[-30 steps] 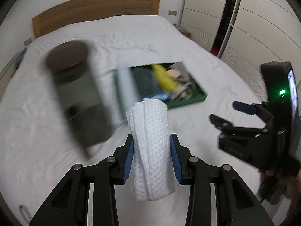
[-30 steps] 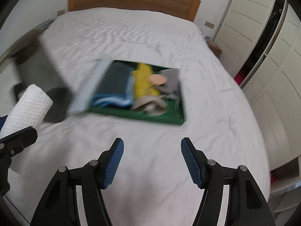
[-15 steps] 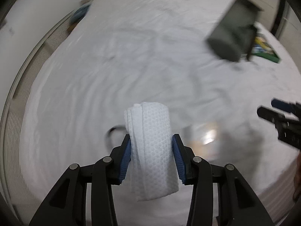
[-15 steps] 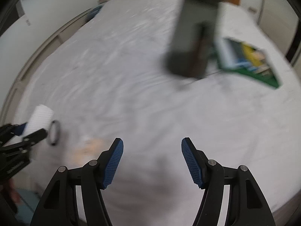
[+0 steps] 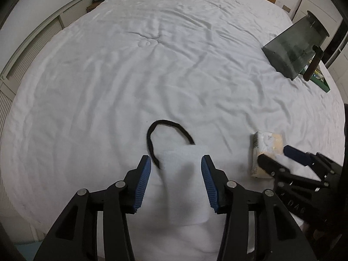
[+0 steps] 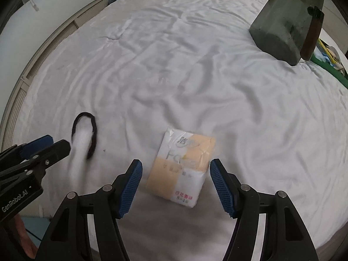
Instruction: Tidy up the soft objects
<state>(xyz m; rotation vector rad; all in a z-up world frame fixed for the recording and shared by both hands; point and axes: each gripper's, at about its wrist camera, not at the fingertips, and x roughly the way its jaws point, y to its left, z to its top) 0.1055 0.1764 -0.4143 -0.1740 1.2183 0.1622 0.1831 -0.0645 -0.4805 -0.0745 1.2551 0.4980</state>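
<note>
The left gripper (image 5: 175, 178) has its jaws spread, with the white towel (image 5: 184, 187) lying blurred between them on the bed (image 5: 130, 65) and touching neither pad; the black hair tie (image 5: 167, 139) lies at 12 o'clock of the jaws, partly under the towel's far edge. The right gripper (image 6: 175, 187) is likewise spread, straddling the tissue pack (image 6: 182, 167) without contact. To grip the pack well, lower squarely, centre the pads on its long sides, and close gently – the wrapper will likely crush. The green tray (image 6: 330, 65) sits at 2 o'clock behind the dark pitcher (image 6: 289, 21) – largely hidden, contents unreadable. The towel's outline is smeared; whether it has settled cannot be determined.
</note>
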